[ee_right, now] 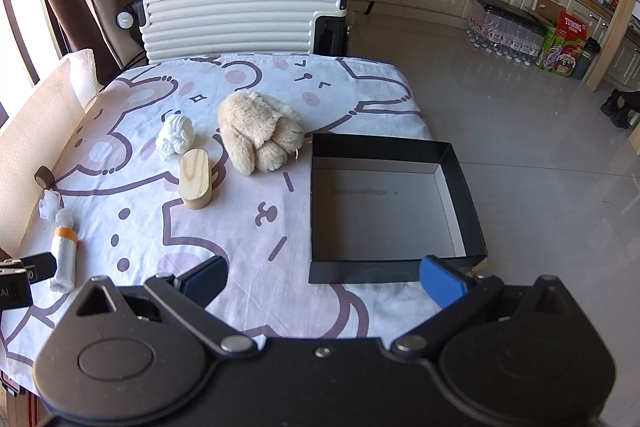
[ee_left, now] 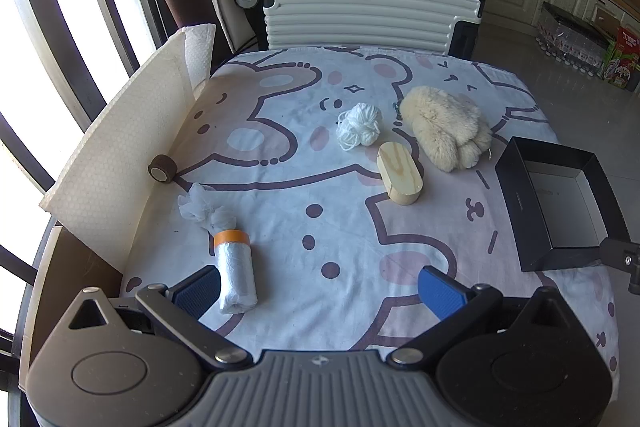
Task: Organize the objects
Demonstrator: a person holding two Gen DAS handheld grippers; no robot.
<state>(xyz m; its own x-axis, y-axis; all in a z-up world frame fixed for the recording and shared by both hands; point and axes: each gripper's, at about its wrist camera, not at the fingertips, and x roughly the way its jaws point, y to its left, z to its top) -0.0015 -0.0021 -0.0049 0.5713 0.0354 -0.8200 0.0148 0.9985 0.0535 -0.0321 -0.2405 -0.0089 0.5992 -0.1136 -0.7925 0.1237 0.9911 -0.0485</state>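
On the bear-print cloth lie a plastic-bag roll with an orange band [ee_left: 235, 269] [ee_right: 64, 259], a white yarn ball [ee_left: 359, 125] [ee_right: 176, 137], an oval wooden block [ee_left: 400, 173] [ee_right: 195, 179], a furry cream paw toy [ee_left: 446, 127] [ee_right: 260, 131] and a brown tape roll [ee_left: 162, 168] [ee_right: 43, 175]. An empty black box [ee_left: 520, 211] [ee_right: 316, 211] sits at the right edge. My left gripper [ee_left: 320, 291] is open and empty, its left finger beside the bag roll. My right gripper [ee_right: 322, 281] is open and empty at the box's near wall.
A white foam board [ee_left: 120, 163] stands along the table's left side. A white ribbed suitcase [ee_left: 368, 11] [ee_right: 244, 23] stands behind the table. Tiled floor, cabinets and packs of bottles [ee_right: 508, 31] lie to the right.
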